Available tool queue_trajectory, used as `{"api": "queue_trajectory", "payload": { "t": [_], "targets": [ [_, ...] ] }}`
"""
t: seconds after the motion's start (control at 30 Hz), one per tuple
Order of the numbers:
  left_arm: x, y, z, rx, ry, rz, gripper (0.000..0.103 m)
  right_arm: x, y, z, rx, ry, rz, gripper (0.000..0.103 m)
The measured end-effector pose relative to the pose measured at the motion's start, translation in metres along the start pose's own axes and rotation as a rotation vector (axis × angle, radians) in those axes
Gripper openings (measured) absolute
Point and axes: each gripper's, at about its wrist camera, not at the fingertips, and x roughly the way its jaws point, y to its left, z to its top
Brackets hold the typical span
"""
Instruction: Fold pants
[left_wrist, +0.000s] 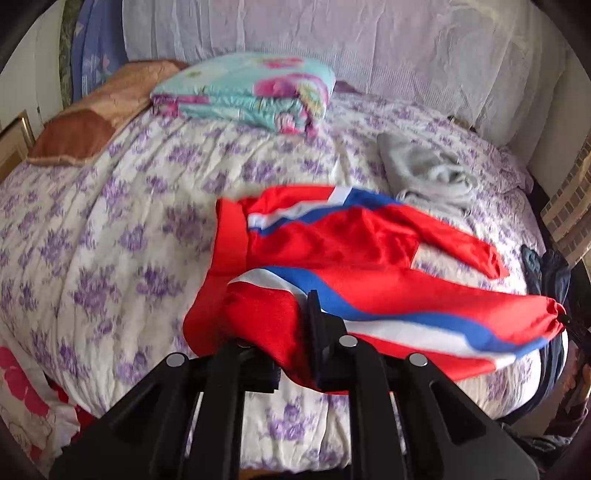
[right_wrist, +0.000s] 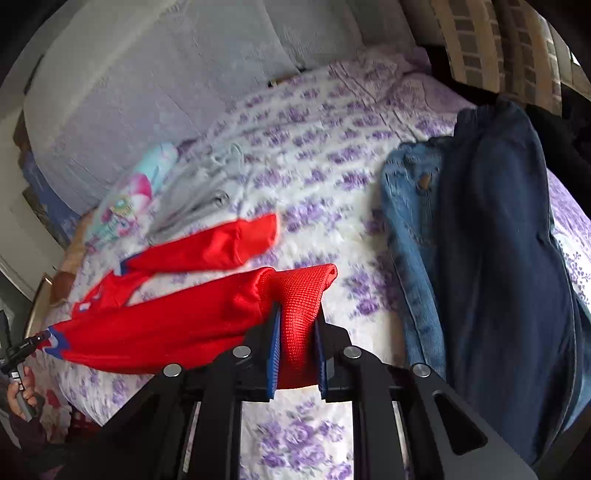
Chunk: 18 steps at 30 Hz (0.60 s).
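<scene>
**Red pants held at both ends above the bed**

The red pants, with a blue and white side stripe, hang stretched between the two grippers over the bed. The left gripper has its jaws closed tight on the waistband end, with red cloth bunched around and under the pinch. The right gripper is clamped on the ribbed red cuff of one leg; the cuff stands up between the blue pads and pokes out beyond the jaw tips. The other leg is free, trailing ahead of the right jaws and to their left, its cuff end apart from the held one.

The main risk, as I judge it, is that loose leg. Only one cuff is gripped, so if the pants are laid down or folded from here, the free leg may land crooked or twisted under the held one and give an uneven fold. The left grip looks like a gathered bunch rather than a flat edge, so the waistband could go down creased or slip out under tension.

A grey garment lies ahead of the left jaws, and jeans with a dark navy garment lie just right of the right jaws; a swinging leg could drag across either.
</scene>
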Motion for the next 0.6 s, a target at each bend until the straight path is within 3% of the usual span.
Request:
{"api": "queue_trajectory", "payload": {
  "t": [0.1, 0.13, 0.17, 0.2, 0.27, 0.3, 0.4, 0.5, 0.6],
  "targets": [
    [0.047, 0.018, -0.049, -0.006, 0.174, 0.037, 0.019, 0.040, -0.007, -0.037, -0.061, 0.196, -0.101, 0.021],
    [0.059, 0.027, -0.064, -0.030, 0.225, 0.038, 0.026, 0.047, -0.012, -0.045, -0.069, 0.215, -0.139, 0.029],
    [0.061, 0.036, -0.073, -0.060, 0.223, 0.009, 0.028, 0.042, -0.015, -0.049, -0.064, 0.184, -0.145, 0.037],
    [0.052, 0.043, -0.074, -0.082, 0.197, -0.004, 0.032, 0.034, -0.017, -0.045, -0.050, 0.143, -0.177, 0.041],
    [0.028, 0.053, -0.065, -0.116, 0.139, 0.065, 0.062, 0.008, -0.017, -0.029, -0.034, -0.002, -0.213, 0.055],
    [0.010, 0.056, -0.057, -0.126, 0.070, 0.098, 0.069, -0.004, -0.013, -0.020, -0.036, -0.072, -0.164, 0.067],
    [-0.034, 0.055, -0.034, -0.136, -0.097, 0.163, 0.081, -0.008, 0.015, 0.010, -0.167, -0.171, -0.047, 0.072],
    [-0.040, 0.033, -0.014, -0.123, -0.172, 0.138, 0.088, 0.037, 0.048, 0.040, -0.274, -0.119, -0.014, 0.072],
    [-0.008, 0.001, -0.005, -0.079, -0.133, 0.064, 0.088, 0.102, 0.046, 0.072, -0.140, 0.012, 0.090, 0.072]
  ]
}}
